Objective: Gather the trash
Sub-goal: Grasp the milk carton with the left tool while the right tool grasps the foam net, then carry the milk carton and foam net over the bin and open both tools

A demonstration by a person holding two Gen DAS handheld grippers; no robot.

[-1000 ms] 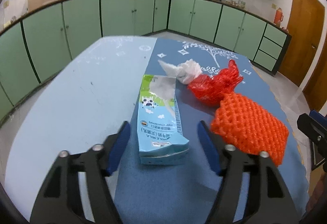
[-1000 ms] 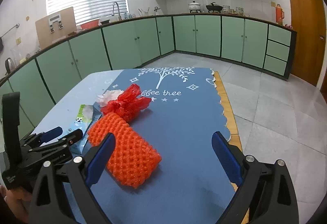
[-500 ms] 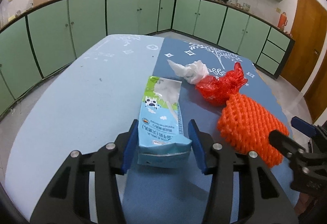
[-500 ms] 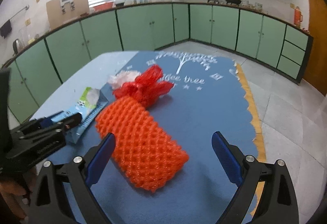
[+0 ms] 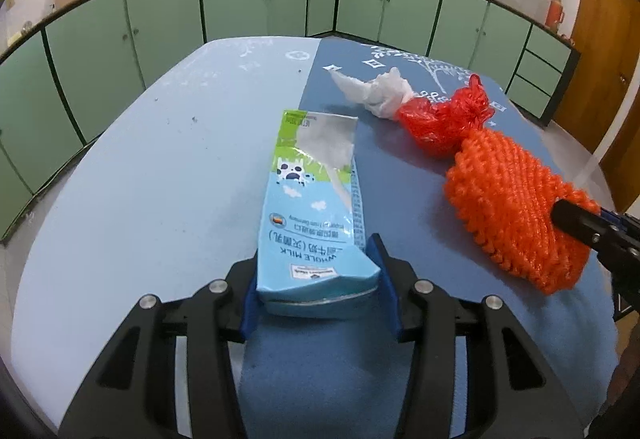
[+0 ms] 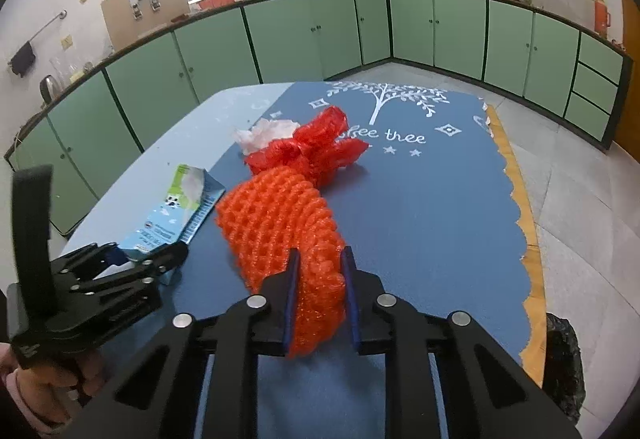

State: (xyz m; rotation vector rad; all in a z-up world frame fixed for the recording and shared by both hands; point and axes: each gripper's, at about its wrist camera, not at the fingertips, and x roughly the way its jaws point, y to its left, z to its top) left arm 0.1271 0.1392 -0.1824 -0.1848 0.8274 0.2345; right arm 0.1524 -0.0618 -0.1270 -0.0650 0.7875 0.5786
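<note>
A flattened blue milk carton (image 5: 312, 215) lies on the table, and my left gripper (image 5: 318, 287) is shut on its near end. It also shows in the right wrist view (image 6: 168, 215). An orange foam net (image 6: 280, 223) lies to its right, and my right gripper (image 6: 319, 291) is shut on the net's near end. The net also shows in the left wrist view (image 5: 516, 207). A crumpled red plastic bag (image 5: 444, 119) and a white tissue (image 5: 376, 91) lie just beyond.
The table (image 5: 160, 167) is light blue on the left, with a dark blue printed mat (image 6: 432, 199) on the right. A black trash bag (image 6: 562, 363) stands on the floor past the table's right edge. Green kitchen cabinets (image 5: 248, 3) run behind.
Both grippers moved forward and closed: the left one from open around the carton to shut on it, the right one from wide open to shut on the orange net.
</note>
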